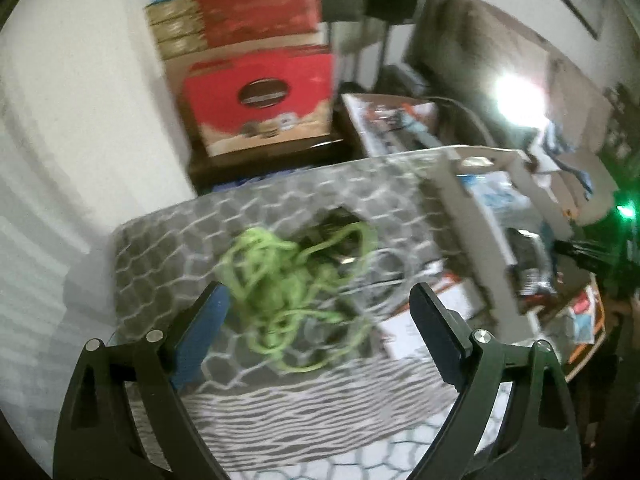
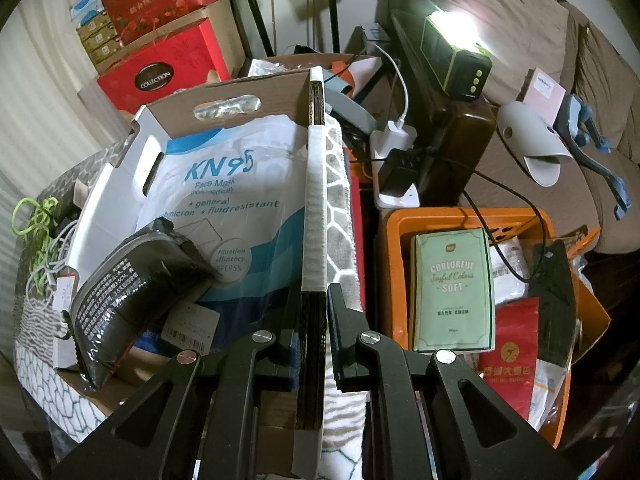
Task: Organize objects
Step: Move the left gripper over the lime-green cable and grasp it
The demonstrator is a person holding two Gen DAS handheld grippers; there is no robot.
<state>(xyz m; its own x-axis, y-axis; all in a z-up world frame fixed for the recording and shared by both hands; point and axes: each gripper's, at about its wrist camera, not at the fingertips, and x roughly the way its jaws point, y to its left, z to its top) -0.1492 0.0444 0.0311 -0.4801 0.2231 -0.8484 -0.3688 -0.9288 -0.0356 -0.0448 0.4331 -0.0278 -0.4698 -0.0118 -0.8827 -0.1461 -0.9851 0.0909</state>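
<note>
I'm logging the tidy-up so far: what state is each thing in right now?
Left claw: open, empty, above the green cord.
Right claw: shut on the cardboard box wall.
Cardboard box: open-topped, holding the mask pack and pouch.
KN95 mask pack: lying flat, sealed.
Black pouch: zipped, leaning on the pack.
Green cord: loose tangle.

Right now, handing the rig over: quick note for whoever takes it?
Left gripper: open, empty, above the green cord tangle on the grey patterned cloth.
Right gripper: shut on the right wall of the white cardboard box.
Done: KN95 mask pack and black pouch lie in the box.
Left: green cord and white cable still outside, left of the box.
</note>
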